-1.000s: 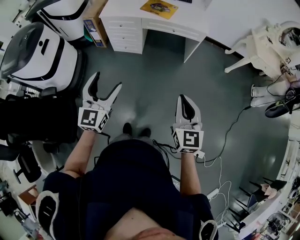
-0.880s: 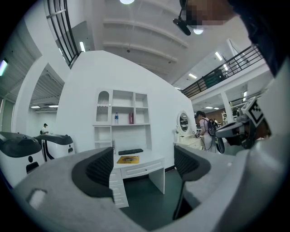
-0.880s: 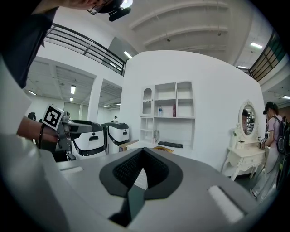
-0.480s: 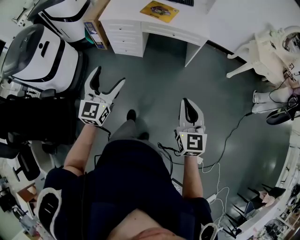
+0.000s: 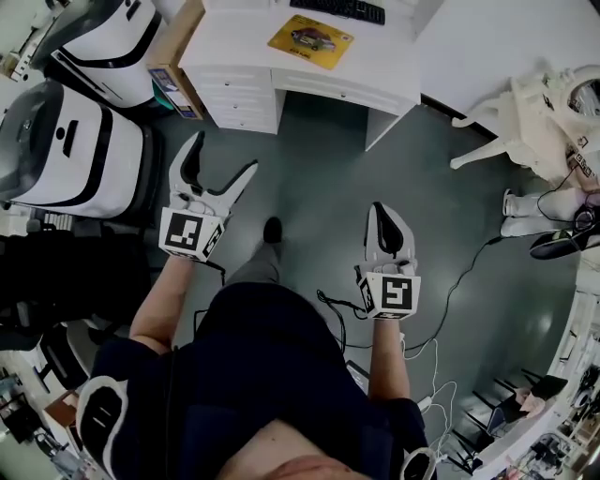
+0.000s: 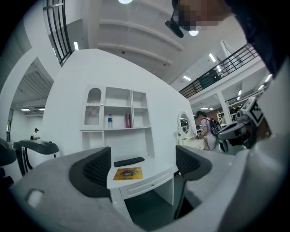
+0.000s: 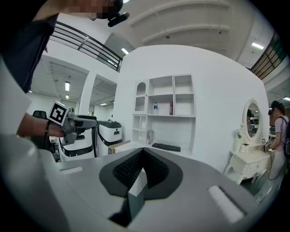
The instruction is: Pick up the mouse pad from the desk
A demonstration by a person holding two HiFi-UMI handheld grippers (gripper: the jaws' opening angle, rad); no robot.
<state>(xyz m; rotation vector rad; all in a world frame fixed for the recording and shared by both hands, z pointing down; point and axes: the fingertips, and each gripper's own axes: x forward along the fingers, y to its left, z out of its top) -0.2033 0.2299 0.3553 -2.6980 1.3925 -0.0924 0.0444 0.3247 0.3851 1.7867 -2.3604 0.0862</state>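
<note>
Yellow and flat, the mouse pad is a thin rectangle with a darker printed picture at its middle, too small to read. It lies on top of the white desk, apart from both grippers. Just behind it sits a black keyboard, which the upper edge of the head view cuts off. The desk is smooth and matt, with a stack of drawers on its left side and one shallow drawer under the pad. A brown cardboard box stands against its left end.

The floor is grey-green and faintly glossy, with thin cables trailing across it on the right.

The left gripper, pale grey plastic with dark ribbed pads, has just been opening. Its jaws stand spread wide with nothing gripped, and its own view frames the pad and keyboard far off in the gap. The right gripper has its jaws pressed together on nothing. In its view they cover most of the desk top, so only the keyboard shows there.

A carved white dressing table stands at the right, partly cut off.
</note>
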